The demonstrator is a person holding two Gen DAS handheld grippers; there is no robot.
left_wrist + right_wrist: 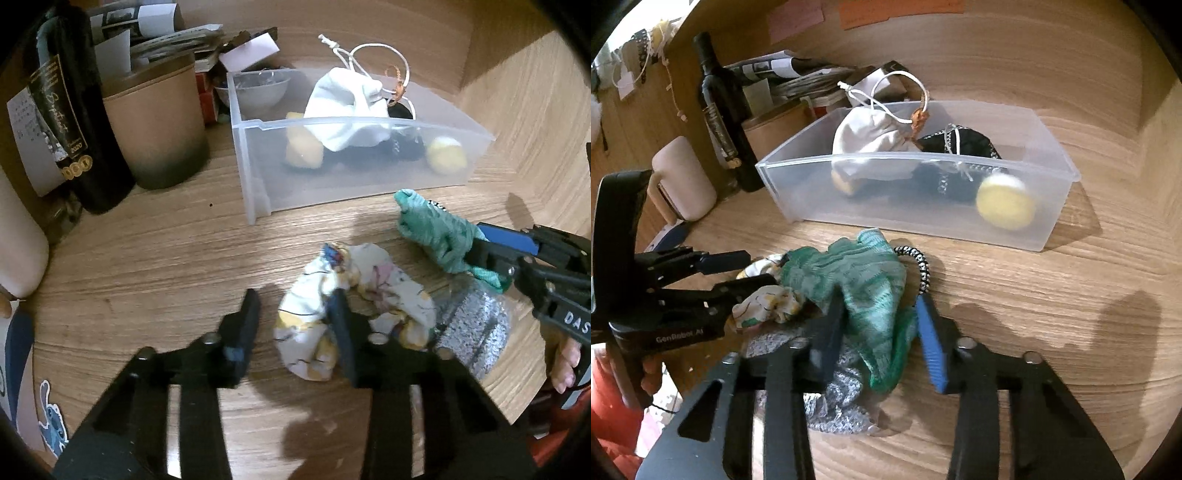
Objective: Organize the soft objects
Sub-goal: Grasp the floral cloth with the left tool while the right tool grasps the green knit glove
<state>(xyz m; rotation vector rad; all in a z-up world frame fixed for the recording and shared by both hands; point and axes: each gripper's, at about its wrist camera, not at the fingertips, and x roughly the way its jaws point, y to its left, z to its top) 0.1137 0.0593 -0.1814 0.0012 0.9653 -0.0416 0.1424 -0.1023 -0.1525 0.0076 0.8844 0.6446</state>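
Note:
A clear plastic bin [369, 173] [1045, 206] on the wooden desk holds a white drawstring pouch [347, 107] [868, 136], a black pouch [960, 147] and yellow sponges [447, 155] [1004, 201]. My right gripper [875, 325] [480, 254] is shut on a green mesh cloth [864, 280] [436, 232], held just above the desk. My left gripper [295, 314] [753, 269] is open, its right finger touching a white floral cloth [354, 306] [764, 302]. A grey speckled cloth [472, 332] [834, 398] lies beside it.
A dark wine bottle [70, 110] [724, 110], a tan canister [159, 125], a white mug [683, 177], stacked papers [177, 37] and a glass bowl [255, 88] stand at the back left. Wooden walls [524, 110] close in behind and to the right.

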